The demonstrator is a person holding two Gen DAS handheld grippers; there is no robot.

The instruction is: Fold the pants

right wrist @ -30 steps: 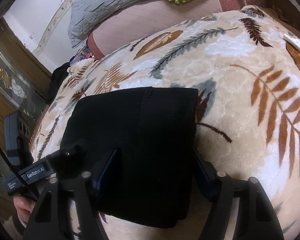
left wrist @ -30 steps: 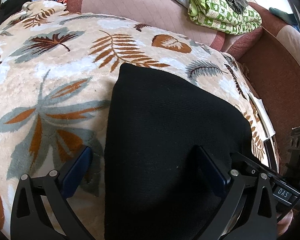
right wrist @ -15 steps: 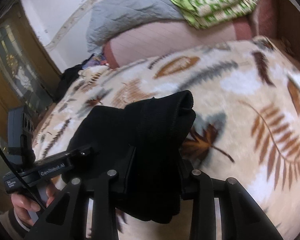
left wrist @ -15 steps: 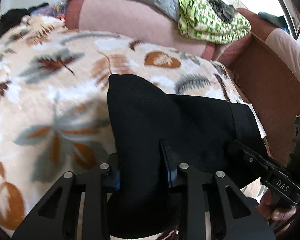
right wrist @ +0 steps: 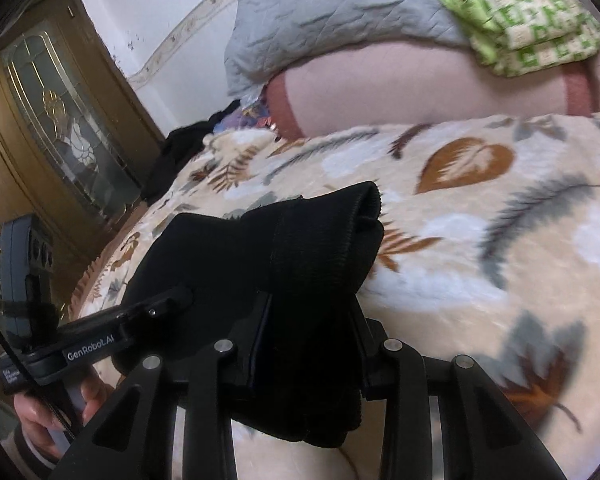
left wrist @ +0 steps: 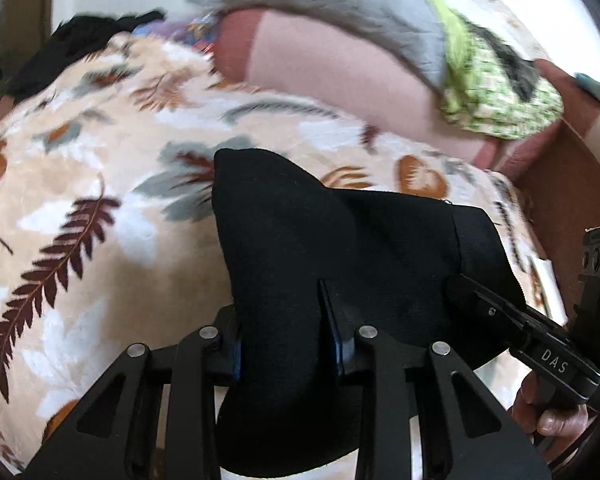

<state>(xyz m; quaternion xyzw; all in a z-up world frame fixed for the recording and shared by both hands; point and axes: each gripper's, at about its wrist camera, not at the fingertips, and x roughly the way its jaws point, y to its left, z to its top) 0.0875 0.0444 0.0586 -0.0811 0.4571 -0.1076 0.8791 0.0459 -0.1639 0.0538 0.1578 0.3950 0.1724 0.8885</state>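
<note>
The black pants (left wrist: 340,248) are folded into a thick bundle and held up off the leaf-print blanket (left wrist: 80,184). My left gripper (left wrist: 284,320) is shut on the bundle's left end, its pads pressed into the cloth. My right gripper (right wrist: 308,320) is shut on the other end, beside the ribbed waistband (right wrist: 324,240). In the left wrist view the right gripper (left wrist: 472,300) reaches into the pants from the right, with a hand (left wrist: 548,412) on its handle. The left gripper (right wrist: 172,300) and its hand (right wrist: 40,416) show at the left of the right wrist view.
A pink and red cushion (left wrist: 340,76) lies behind the blanket, with a grey quilt (left wrist: 320,4) and a green patterned cloth (left wrist: 500,96) on top. Dark clothes (right wrist: 184,148) sit at the far left corner. A brown glass-panelled door (right wrist: 60,120) stands to the left.
Both grippers closed from open onto the ends of the pants, then lifted the bundle off the blanket and carried it across. More of the cushion and quilt now shows.
</note>
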